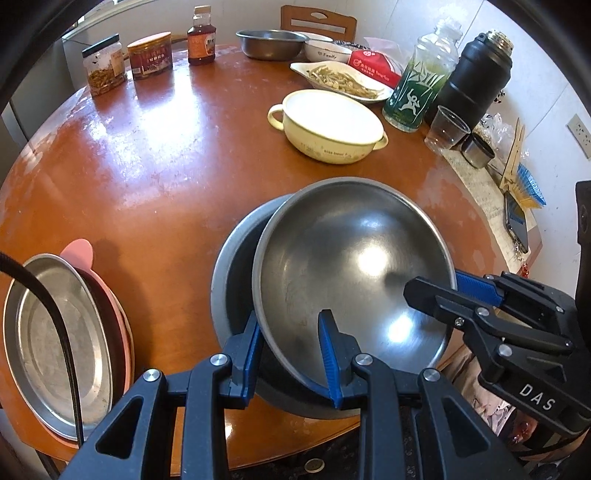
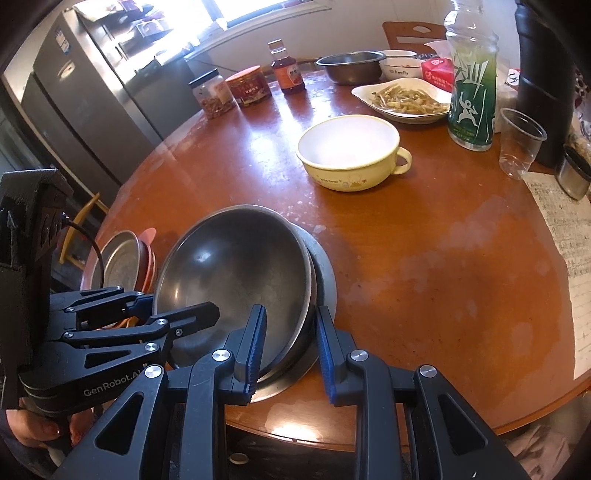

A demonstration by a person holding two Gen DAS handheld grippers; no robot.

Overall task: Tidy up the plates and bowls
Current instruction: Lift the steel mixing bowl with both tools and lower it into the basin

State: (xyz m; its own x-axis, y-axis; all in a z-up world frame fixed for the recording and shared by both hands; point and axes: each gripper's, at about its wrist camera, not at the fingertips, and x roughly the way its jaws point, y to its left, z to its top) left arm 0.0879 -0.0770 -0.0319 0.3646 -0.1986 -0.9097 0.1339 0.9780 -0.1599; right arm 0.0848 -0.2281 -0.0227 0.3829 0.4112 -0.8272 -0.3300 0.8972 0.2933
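Where two tools (image 1: pixel 291 354) (image 2: pixel 291 354) grip: two steel bowls (image 1: pixel 351 258)

Daylight from the window (image 2: pixel 236 14) at top left of the right view, blown out white. Bright glare patches on the table (image 1: pixel 147 155) and hot spots in the steel bowl (image 1: pixel 354 266). Soft shadows beside the dishes. Heavy fisheye: table edge bows, corners vignette black. Both views sharp in the centre, with slight softness at the rims.
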